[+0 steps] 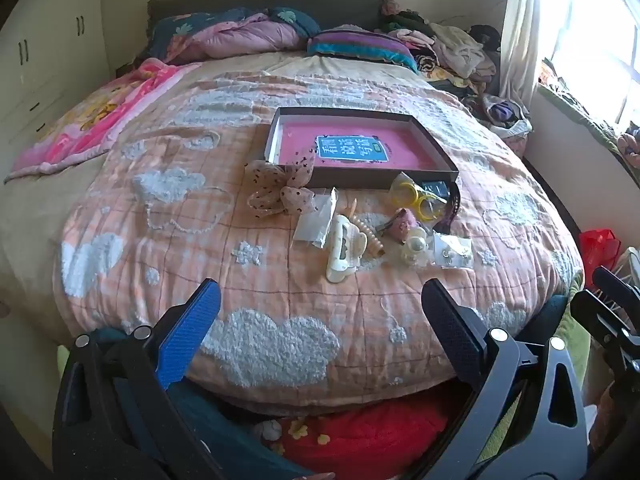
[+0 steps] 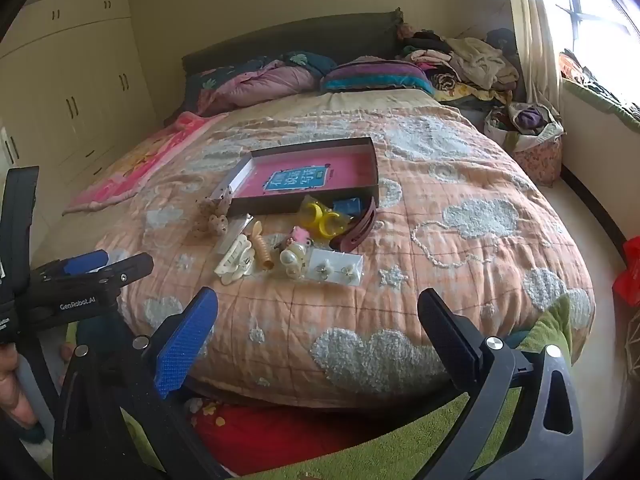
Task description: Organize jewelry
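A heap of jewelry and hair accessories (image 1: 372,220) lies on the quilted bed (image 1: 280,320), just in front of an open shallow box (image 1: 360,148). Nothing looks sorted yet. Both tongs, left gripper (image 1: 320,324) and right gripper (image 2: 320,328), hang wide open and empty, well short of the heap. Next, probably reaching forward for one piece.

- A bed with an orange checked quilt (image 1: 280,300) sewn with fluffy white clouds.
- A pink blanket (image 1: 100,120) lies along the bed's left edge.
- Pillows (image 2: 376,74) and a crumpled pink duvet (image 1: 240,36) sit at the dark headboard (image 2: 300,36).
- A heap of clothes (image 2: 472,60) is piled in the corner by the curtain (image 1: 520,28).
- Cream wardrobe doors (image 2: 72,92) fill the left wall.
- A bright window (image 2: 600,20) is on the right.
- A basket (image 2: 536,148) of cloth stands below the window.
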The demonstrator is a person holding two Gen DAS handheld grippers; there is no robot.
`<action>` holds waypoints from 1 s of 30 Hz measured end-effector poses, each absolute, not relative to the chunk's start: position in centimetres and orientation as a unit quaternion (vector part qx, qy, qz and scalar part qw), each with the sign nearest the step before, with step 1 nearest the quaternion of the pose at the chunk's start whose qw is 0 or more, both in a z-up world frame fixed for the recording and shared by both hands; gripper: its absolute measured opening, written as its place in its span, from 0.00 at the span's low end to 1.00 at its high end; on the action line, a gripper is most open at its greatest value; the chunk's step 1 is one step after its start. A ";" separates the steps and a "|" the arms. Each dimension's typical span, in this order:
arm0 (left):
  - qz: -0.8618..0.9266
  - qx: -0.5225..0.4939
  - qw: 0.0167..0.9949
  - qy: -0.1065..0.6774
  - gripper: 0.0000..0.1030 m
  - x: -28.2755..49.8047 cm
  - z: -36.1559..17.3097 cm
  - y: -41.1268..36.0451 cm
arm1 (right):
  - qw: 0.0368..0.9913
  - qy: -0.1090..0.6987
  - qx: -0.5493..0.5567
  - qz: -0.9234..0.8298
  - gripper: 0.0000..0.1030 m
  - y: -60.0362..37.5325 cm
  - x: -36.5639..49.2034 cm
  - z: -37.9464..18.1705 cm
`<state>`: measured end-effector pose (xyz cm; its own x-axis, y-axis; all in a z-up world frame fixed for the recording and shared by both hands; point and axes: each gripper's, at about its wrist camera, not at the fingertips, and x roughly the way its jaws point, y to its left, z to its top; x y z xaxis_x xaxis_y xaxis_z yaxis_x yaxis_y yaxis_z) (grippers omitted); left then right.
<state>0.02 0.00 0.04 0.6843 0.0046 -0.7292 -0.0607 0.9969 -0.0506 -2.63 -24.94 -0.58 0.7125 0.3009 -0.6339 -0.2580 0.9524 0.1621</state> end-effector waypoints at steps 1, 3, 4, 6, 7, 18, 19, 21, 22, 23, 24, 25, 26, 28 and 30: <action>0.019 -0.037 0.917 0.397 0.91 0.0 0.0 0.0 | 0.925 0.348 0.030 0.151 0.96 -24.9 -2.7 -0.6; 0.020 -0.040 0.916 0.398 0.91 0.1 0.0 0.0 | 0.925 0.347 0.031 0.152 0.96 -24.8 -2.8 -0.5; 0.009 -0.046 0.916 0.399 0.91 0.0 0.2 0.3 | 0.925 0.346 0.031 0.152 0.96 -24.8 -2.8 -0.5; 0.009 -0.043 0.917 0.398 0.91 0.0 0.3 0.5 | 0.926 0.346 0.030 0.150 0.96 -24.8 -2.8 -0.5; 0.009 -0.042 0.917 0.396 0.91 0.0 0.4 0.6 | 0.926 0.346 0.030 0.149 0.96 -24.9 -2.9 -0.5; 0.014 -0.040 0.920 0.389 0.91 0.0 0.5 0.4 | 0.931 0.334 0.023 0.146 0.96 -24.9 -3.6 0.1; 0.014 -0.041 0.920 0.389 0.91 0.0 0.5 0.5 | 0.931 0.334 0.024 0.145 0.96 -24.9 -3.6 0.1; 0.014 -0.041 0.920 0.388 0.91 -0.1 0.6 0.4 | 0.931 0.334 0.022 0.146 0.96 -24.9 -3.6 0.2; 0.014 -0.037 0.921 0.389 0.91 0.0 0.5 0.2 | 0.931 0.334 0.022 0.145 0.96 -24.9 -3.6 0.2; 0.015 -0.037 0.921 0.389 0.91 0.0 0.5 0.2 | 0.931 0.334 0.023 0.145 0.96 -24.9 -3.6 0.2; 0.015 -0.039 0.920 0.389 0.91 0.0 0.5 0.3 | 0.931 0.334 0.024 0.145 0.96 -24.9 -3.6 0.3; 0.014 -0.038 0.921 0.388 0.91 -0.1 0.4 0.1 | 0.931 0.334 0.023 0.145 0.96 -24.9 -3.6 0.3; 0.014 -0.037 0.921 0.388 0.91 -0.1 0.4 0.1 | 0.931 0.333 0.023 0.145 0.96 -25.0 -3.7 0.3; 0.013 -0.034 0.921 0.387 0.91 -0.1 0.3 -0.1 | 0.932 0.332 0.023 0.145 0.96 -25.0 -3.6 0.3; 0.012 -0.035 0.921 0.387 0.91 -0.1 0.2 -0.2 | 0.932 0.331 0.025 0.146 0.96 -25.0 -3.6 0.5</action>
<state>-0.12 -0.18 0.23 0.6998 -0.0043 -0.7144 -0.0493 0.9973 -0.0544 -3.60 -25.02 0.51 0.7382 0.2882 -0.6100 -0.2553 0.9563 0.1428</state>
